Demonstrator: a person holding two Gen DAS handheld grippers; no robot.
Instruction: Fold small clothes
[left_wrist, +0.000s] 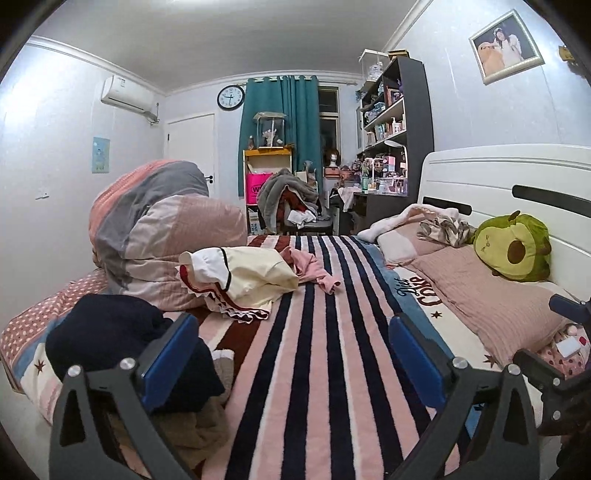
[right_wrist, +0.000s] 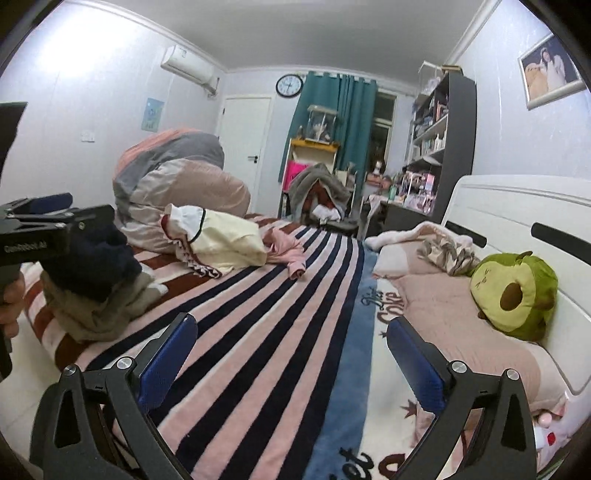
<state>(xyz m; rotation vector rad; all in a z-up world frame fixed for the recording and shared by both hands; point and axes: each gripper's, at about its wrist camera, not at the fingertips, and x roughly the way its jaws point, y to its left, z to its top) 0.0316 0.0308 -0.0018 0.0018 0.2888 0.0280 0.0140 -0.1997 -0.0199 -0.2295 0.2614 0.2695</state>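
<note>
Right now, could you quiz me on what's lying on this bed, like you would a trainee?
1. True or false: the left gripper is shut on the pink garment.
2. Which lies nearest the headboard? A. navy garment B. avocado plush C. cream garment
3. Fill in: the pink garment lies on the ____ blanket.

Key:
1. False. Both the left and the right gripper are open and empty, above the blanket.
2. B. The plush leans against the headboard.
3. Striped.
</note>
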